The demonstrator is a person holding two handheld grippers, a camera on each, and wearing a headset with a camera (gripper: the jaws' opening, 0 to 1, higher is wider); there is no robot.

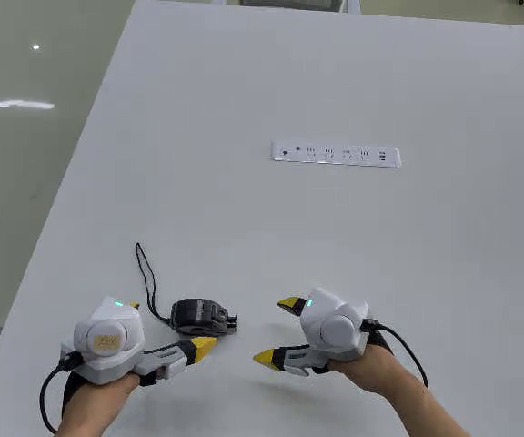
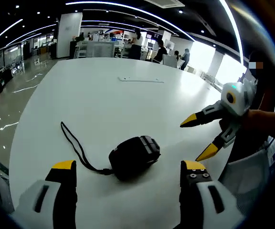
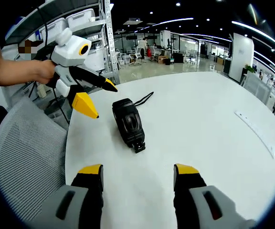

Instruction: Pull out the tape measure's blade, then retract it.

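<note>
While left gripper [image 1: 168,325] and right gripper [image 1: 277,330] stood open, we thought the bottom-centre small black tape measure [image 1: 201,316] hard, light, best held by its sides.

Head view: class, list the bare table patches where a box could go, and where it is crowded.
Bare: the wide stretch between the power strip and the tape measure, and the table beyond the strip. Crowded: the near edge, where the left gripper and right gripper flank the tape measure.
</note>
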